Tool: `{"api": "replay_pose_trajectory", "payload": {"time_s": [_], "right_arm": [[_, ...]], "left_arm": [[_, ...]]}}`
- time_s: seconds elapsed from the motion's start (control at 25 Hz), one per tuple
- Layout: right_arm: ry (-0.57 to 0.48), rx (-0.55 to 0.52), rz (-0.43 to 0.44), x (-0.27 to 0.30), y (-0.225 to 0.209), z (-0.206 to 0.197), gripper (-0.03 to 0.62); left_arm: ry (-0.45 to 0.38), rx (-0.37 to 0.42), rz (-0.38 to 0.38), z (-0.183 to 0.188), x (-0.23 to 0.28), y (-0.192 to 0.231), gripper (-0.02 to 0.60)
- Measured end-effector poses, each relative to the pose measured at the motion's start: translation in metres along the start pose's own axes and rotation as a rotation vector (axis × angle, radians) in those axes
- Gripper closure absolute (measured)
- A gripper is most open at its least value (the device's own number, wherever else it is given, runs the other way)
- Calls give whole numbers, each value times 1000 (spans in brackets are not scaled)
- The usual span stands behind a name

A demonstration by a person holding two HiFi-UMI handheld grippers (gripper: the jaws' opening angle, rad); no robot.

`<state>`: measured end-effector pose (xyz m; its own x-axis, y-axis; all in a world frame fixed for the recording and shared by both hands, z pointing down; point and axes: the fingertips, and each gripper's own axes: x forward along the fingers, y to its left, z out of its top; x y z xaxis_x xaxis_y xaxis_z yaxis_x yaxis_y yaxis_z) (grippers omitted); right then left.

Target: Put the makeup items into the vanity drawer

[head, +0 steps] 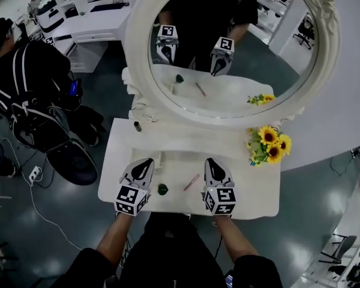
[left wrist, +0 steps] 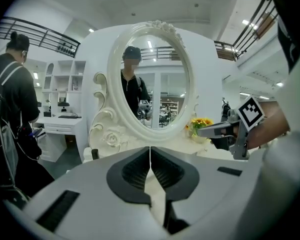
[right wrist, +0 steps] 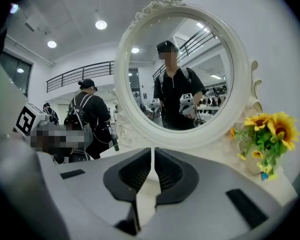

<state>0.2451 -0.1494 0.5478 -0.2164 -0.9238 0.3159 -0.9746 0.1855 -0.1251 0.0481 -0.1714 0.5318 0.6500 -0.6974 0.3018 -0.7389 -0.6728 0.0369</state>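
Note:
On the white vanity top (head: 246,188) a small green makeup item (head: 162,189) and a thin pink stick (head: 191,182) lie near the front edge, between my two grippers. A small dark tube (head: 137,126) stands at the back left by the mirror frame. My left gripper (head: 145,162) (left wrist: 150,151) hovers left of the green item, shut and empty. My right gripper (head: 210,162) (right wrist: 153,151) hovers right of the pink stick, its jaws together apart from a hairline slit, with nothing between them. The drawer is hidden below the top.
A large oval mirror (head: 228,110) in a white carved frame stands behind the top. A vase of sunflowers (head: 268,144) sits at the back right. A person with a backpack (head: 24,83) and a dark chair (head: 72,161) are to the left.

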Motion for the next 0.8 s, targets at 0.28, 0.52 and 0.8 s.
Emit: {"api": "replay_pose_trajectory", "payload": {"time_s": [0.28,0.52,0.8], "right_arm": [[283,88,-37,10,5,-106,419],[496,165,-60,21,18,-195,381],[626,168,-155,31,15,-242,375]], "left_arm": [[44,-18,-30,-25,-3,5,558],[83,-36,-38,-44,-13,7,558],[107,-55,-7,-60,-27,20,558]]}}
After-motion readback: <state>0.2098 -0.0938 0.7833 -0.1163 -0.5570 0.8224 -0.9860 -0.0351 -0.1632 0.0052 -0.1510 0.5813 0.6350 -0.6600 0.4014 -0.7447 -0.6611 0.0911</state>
